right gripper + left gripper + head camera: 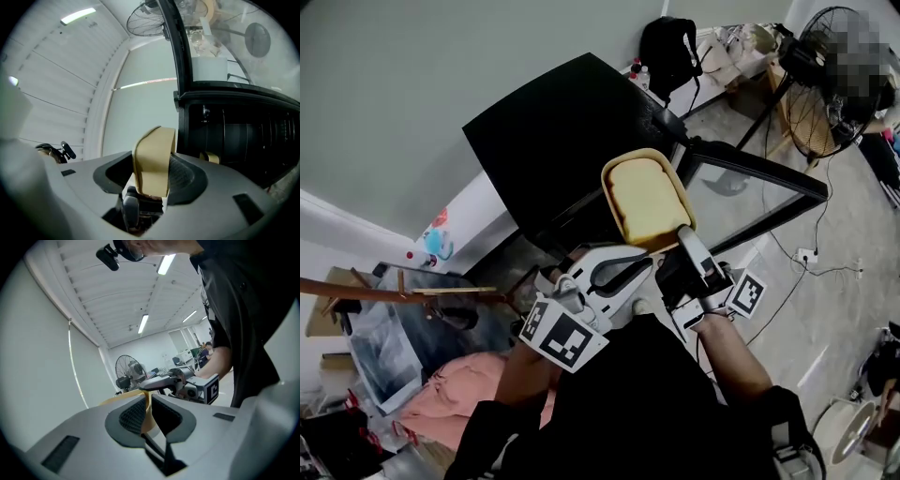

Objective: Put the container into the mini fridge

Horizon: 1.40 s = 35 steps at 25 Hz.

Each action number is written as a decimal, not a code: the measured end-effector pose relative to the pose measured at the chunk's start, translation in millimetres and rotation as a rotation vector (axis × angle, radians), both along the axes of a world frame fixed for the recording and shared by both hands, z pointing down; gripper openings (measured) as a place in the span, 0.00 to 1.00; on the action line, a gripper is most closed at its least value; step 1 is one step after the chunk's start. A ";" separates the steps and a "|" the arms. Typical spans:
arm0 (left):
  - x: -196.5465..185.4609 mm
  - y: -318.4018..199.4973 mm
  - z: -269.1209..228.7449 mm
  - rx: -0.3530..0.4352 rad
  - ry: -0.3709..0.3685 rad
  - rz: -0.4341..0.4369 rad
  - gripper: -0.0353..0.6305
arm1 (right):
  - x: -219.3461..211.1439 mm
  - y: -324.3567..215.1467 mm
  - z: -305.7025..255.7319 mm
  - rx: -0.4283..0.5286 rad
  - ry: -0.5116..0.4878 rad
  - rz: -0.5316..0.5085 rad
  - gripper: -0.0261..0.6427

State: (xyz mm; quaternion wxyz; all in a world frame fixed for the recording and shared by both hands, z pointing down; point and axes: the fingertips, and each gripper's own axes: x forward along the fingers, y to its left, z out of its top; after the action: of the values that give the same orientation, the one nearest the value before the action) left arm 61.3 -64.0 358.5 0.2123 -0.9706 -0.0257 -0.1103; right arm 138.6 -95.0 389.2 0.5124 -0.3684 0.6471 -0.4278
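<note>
A tan, lidded container is held up in front of the black mini fridge, whose glass door stands swung open to the right. My left gripper is shut on the container's thin near rim, seen edge-on between its pads. My right gripper grips the container's right near corner. In the right gripper view the container's wall fills the gap between the jaws, and the dark fridge interior lies just beyond. The right gripper also shows in the left gripper view.
A standing fan and a black backpack stand behind the fridge. A power strip with a cable lies on the floor to the right. At the lower left are a pink cloth and wooden sticks.
</note>
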 end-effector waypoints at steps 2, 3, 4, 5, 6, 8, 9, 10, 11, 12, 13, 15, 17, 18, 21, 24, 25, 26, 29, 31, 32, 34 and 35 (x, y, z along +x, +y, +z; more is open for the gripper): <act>-1.1 2.6 0.6 -0.026 0.011 0.016 0.13 | 7.6 7.6 3.9 -0.006 0.004 0.030 0.38; -1.5 4.0 2.5 -0.035 0.011 0.021 0.13 | 10.7 11.4 6.8 -0.012 0.011 0.042 0.38; -1.9 5.2 5.0 -0.044 0.010 0.024 0.13 | 13.5 15.2 10.4 -0.018 0.015 0.051 0.38; -2.4 6.2 7.8 -0.056 0.009 0.025 0.13 | 16.1 18.8 14.6 -0.026 0.016 0.057 0.38; -2.9 6.8 10.7 -0.073 0.008 0.024 0.13 | 18.5 22.1 19.3 -0.036 0.014 0.061 0.38; -3.8 6.7 16.3 -0.114 0.011 0.021 0.13 | 22.6 26.9 29.3 -0.063 0.015 0.066 0.38; -4.2 6.3 18.2 -0.131 0.017 0.021 0.13 | 24.1 28.4 33.9 -0.077 0.019 0.066 0.38; -4.8 5.8 19.7 -0.144 0.027 0.019 0.13 | 25.2 29.3 38.0 -0.088 0.026 0.065 0.38; -5.9 4.9 21.7 -0.157 0.034 0.013 0.13 | 25.9 29.4 41.8 -0.098 0.037 0.062 0.38; -7.4 3.9 24.8 -0.171 0.034 0.002 0.13 | 26.6 28.9 45.4 -0.107 0.048 0.059 0.38; -9.0 2.9 28.5 -0.184 0.030 -0.012 0.13 | 27.6 27.8 49.1 -0.115 0.059 0.056 0.38; -11.4 1.9 35.1 -0.203 0.017 -0.038 0.13 | 30.2 24.3 56.8 -0.132 0.074 0.047 0.38; -13.4 0.9 37.5 -0.217 0.017 -0.062 0.12 | 31.6 18.7 64.6 -0.149 0.094 0.034 0.38; -14.8 0.1 37.5 -0.224 0.020 -0.073 0.13 | 31.9 15.2 68.8 -0.157 0.107 0.026 0.38; -20.1 -3.7 37.1 -0.237 0.023 -0.114 0.12 | 31.4 2.4 79.8 -0.171 0.153 -0.007 0.38; -27.2 -9.6 41.1 -0.238 0.011 -0.172 0.12 | 30.0 -13.3 93.0 -0.186 0.164 -0.045 0.38; -29.7 -11.4 41.7 -0.243 0.013 -0.189 0.12 | 30.0 -19.0 98.0 -0.194 0.164 -0.057 0.38; -32.3 -13.2 42.0 -0.250 0.019 -0.206 0.12 | 30.2 -24.8 103.0 -0.202 0.167 -0.068 0.38; -41.4 -19.5 43.9 -0.267 0.029 -0.262 0.12 | 31.8 -42.5 117.5 -0.224 0.168 -0.090 0.38; -48.0 -24.0 45.8 -0.265 0.023 -0.300 0.12 | 32.9 -53.7 125.5 -0.234 0.169 -0.102 0.38; -51.1 -26.0 46.5 -0.261 0.018 -0.318 0.12 | 33.1 -59.1 128.9 -0.239 0.171 -0.108 0.38; -56.3 -30.2 46.7 -0.253 0.012 -0.350 0.12 | 32.0 -70.2 134.0 -0.245 0.172 -0.125 0.38; -58.5 -32.8 46.2 -0.251 0.015 -0.366 0.12 | 31.2 -76.1 136.0 -0.246 0.170 -0.134 0.38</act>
State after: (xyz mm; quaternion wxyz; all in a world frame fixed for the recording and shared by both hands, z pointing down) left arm 2.8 -96.8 404.7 0.0665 -0.9787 0.1389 -0.1358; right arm 169.8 -171.1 525.3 0.3770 -0.4190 0.6541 -0.5044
